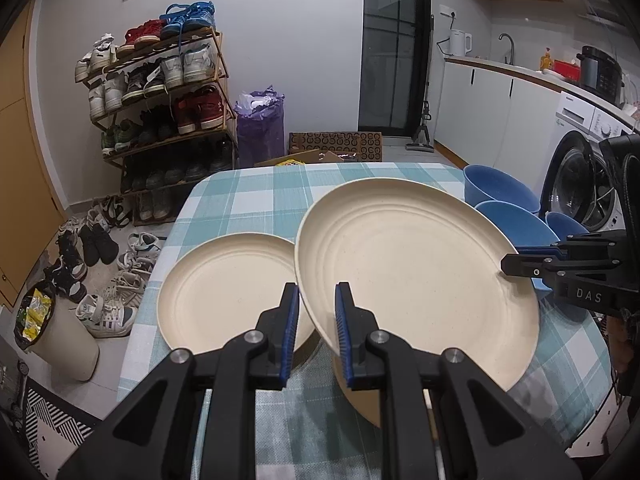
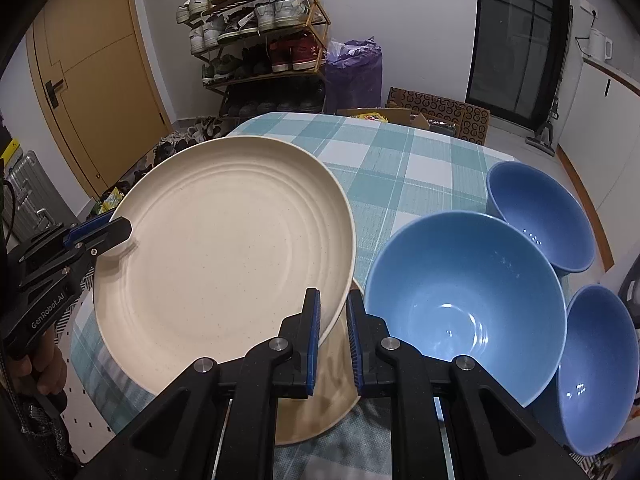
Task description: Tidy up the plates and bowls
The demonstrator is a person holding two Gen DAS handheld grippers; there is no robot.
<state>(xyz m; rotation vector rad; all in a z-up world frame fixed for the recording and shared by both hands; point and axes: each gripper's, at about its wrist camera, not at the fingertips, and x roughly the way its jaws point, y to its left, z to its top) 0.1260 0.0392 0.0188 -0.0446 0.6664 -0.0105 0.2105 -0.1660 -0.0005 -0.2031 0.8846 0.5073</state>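
Note:
A large cream plate [image 1: 416, 276] [image 2: 224, 264] is held tilted above the checked table between both grippers. My left gripper [image 1: 317, 312] is shut on its near-left rim; it shows at the left in the right wrist view [image 2: 114, 236]. My right gripper [image 2: 333, 316] is shut on the opposite rim; it shows at the right in the left wrist view [image 1: 516, 266]. A smaller cream plate [image 1: 224, 288] lies flat to the left. Another cream plate [image 2: 320, 404] lies under the lifted one. Three blue bowls [image 2: 464, 300] [image 2: 540, 216] [image 2: 596, 364] stand to the right.
The table wears a teal checked cloth [image 1: 272, 200]. A shoe rack [image 1: 160, 100] and loose shoes [image 1: 100, 264] are beyond its left edge, a bin [image 1: 56, 328] beside it. A washing machine [image 1: 580, 168] stands at the right.

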